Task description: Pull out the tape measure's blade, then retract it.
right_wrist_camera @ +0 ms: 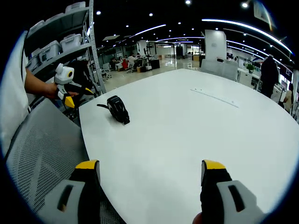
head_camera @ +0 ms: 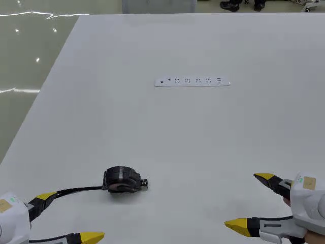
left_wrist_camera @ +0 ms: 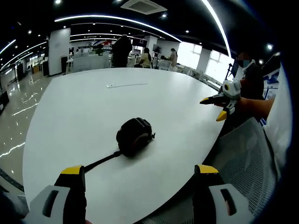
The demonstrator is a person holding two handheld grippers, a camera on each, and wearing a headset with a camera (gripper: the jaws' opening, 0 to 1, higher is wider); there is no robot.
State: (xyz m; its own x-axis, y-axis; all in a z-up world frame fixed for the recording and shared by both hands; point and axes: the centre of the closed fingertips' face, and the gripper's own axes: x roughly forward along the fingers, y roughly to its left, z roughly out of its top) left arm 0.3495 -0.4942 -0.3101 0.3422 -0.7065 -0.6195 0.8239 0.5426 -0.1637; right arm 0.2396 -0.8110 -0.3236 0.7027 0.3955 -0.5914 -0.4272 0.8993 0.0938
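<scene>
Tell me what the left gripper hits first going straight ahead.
Probably the black tape measure, lying almost dead ahead of the left gripper; its strap trails toward one jaw and may touch first.

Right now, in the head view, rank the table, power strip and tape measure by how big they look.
1. The table, largest by far.
2 and 3. The power strip and tape measure, left unranked: the strip looks longer but thinner, the tape measure shorter but bulkier, and the strip lies farther from the camera.

Power strip (head_camera: 192, 81) markings too small to read; tape measure (head_camera: 123, 179) face details unclear.
</scene>
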